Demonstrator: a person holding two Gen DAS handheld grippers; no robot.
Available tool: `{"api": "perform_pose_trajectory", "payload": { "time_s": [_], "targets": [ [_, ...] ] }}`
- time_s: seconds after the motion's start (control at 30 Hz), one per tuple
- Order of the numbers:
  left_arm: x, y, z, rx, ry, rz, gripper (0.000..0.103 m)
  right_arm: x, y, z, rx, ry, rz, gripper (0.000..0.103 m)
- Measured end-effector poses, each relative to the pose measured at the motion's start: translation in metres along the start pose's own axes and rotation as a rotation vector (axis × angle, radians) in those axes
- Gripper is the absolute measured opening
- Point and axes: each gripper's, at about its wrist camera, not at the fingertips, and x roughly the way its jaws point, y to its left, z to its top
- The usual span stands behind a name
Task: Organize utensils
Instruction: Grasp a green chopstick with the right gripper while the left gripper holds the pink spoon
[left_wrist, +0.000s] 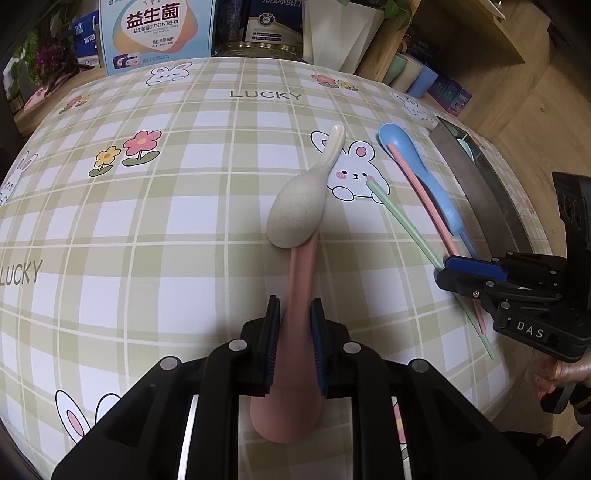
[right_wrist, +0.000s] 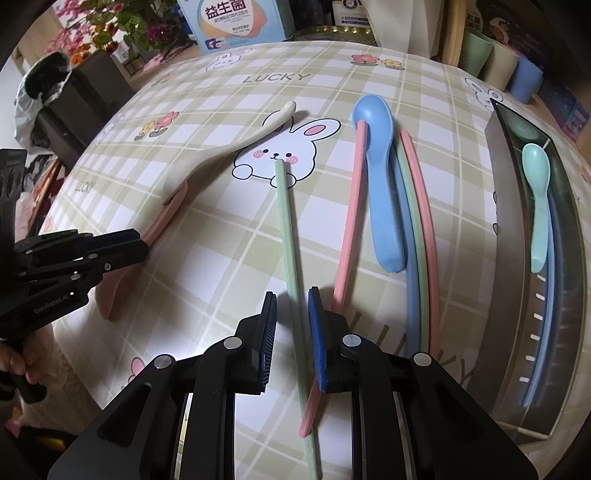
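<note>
Utensils lie spread across the checked tablecloth (left_wrist: 147, 229), and the layout runs as follows from left to right. The left gripper (left_wrist: 294, 343) has its two pads pressed against the handle of a pink spoon (left_wrist: 301, 280); the far end of that spoon lies under the bowl of a cream spoon (left_wrist: 297, 212), which rests upside down on top of it. Lifting the pink spoon is likely to tip or drag the cream one, so a slow, level pull is advisable. Next comes a single green chopstick (right_wrist: 290, 236), which runs between the spread fingers of the right gripper (right_wrist: 291, 339); neither pad appears to touch it yet. The stick looks thin, stiff, light and smooth, so it may roll or slip; a grip near mid-length, square across the shaft, should hold best. Beyond it a pink chopstick (right_wrist: 349, 221) lies with its tip inside the bowl of a blue spoon (right_wrist: 380, 177), and further blue, green and pink sticks lie close beside that spoon. At the far right stands a steel tray (right_wrist: 513, 295), which holds a mint spoon (right_wrist: 537, 192) and at least one blue stick.
</note>
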Motion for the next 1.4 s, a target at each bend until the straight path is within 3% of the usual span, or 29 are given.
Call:
{"api": "perform_pose_trajectory", "payload": {
  "time_s": [0.63,0.67,0.87,1.1,1.4],
  "targets": [
    [-0.002,-0.002,-0.001,0.007,-0.006,0.012,0.017,-0.001,0.005,-0.003,-0.016,-0.037,-0.052,0.011],
    [-0.002,-0.002,-0.001,0.009,-0.006,0.013,0.017,-0.001,0.004,-0.003,-0.012,-0.035,-0.038,0.007],
    [-0.002,-0.002,-0.001,0.011,-0.006,0.015,0.017,-0.002,-0.001,-0.004,0.026,-0.032,-0.006,0.006],
    [-0.001,-0.003,0.000,0.024,0.003,0.022,0.017,-0.012,-0.021,-0.008,0.180,-0.054,0.110,0.006],
    [0.006,-0.016,0.010,0.134,0.050,0.086,0.018,-0.033,-0.022,-0.001,0.200,-0.122,0.149,0.006]
  ]
}}
